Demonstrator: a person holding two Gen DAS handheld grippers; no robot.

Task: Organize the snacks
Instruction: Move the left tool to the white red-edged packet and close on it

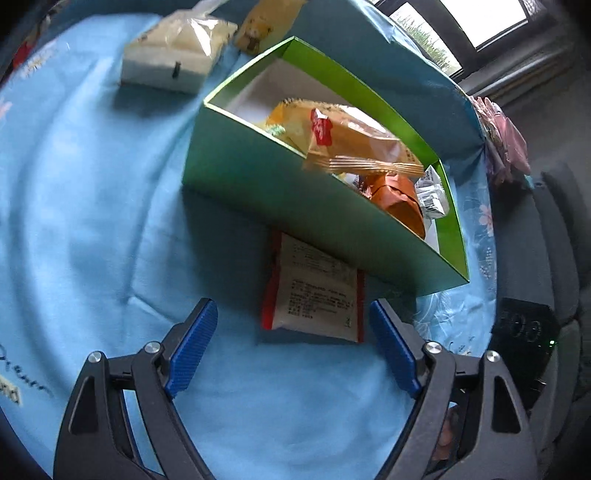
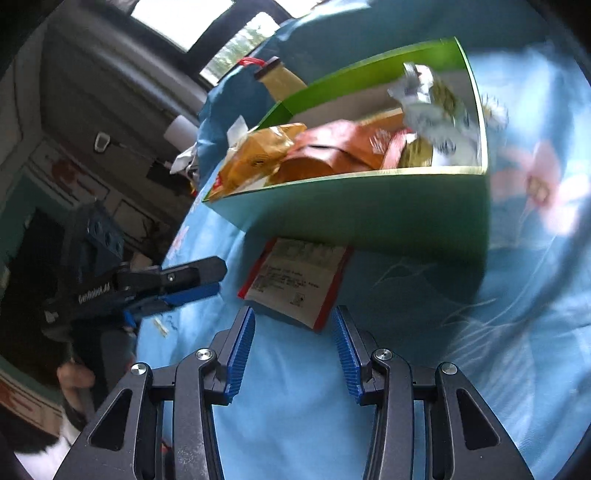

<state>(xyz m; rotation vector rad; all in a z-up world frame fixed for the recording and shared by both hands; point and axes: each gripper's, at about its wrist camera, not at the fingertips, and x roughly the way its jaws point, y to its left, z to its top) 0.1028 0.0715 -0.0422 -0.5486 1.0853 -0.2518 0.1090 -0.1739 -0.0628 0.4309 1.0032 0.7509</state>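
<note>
A green open box (image 1: 295, 192) sits on the light blue cloth and holds several snack packets, among them a yellow packet (image 1: 354, 144) and an orange one (image 1: 399, 199). A red and white snack packet (image 1: 314, 291) lies flat on the cloth against the box's near wall. My left gripper (image 1: 293, 314) is open, its blue fingers on either side of the packet's near end, not touching it. The box (image 2: 369, 210) and the same packet (image 2: 295, 280) show in the right wrist view. My right gripper (image 2: 293, 321) is open just short of the packet. The left gripper (image 2: 192, 280) shows there at the left.
A white wrapped snack block (image 1: 173, 55) and a yellow packet (image 1: 258, 26) lie on the cloth beyond the box. A pink item (image 1: 506, 140) sits at the cloth's right edge. A black device (image 1: 524, 332) lies off the edge. A bottle (image 2: 280, 79) stands behind the box.
</note>
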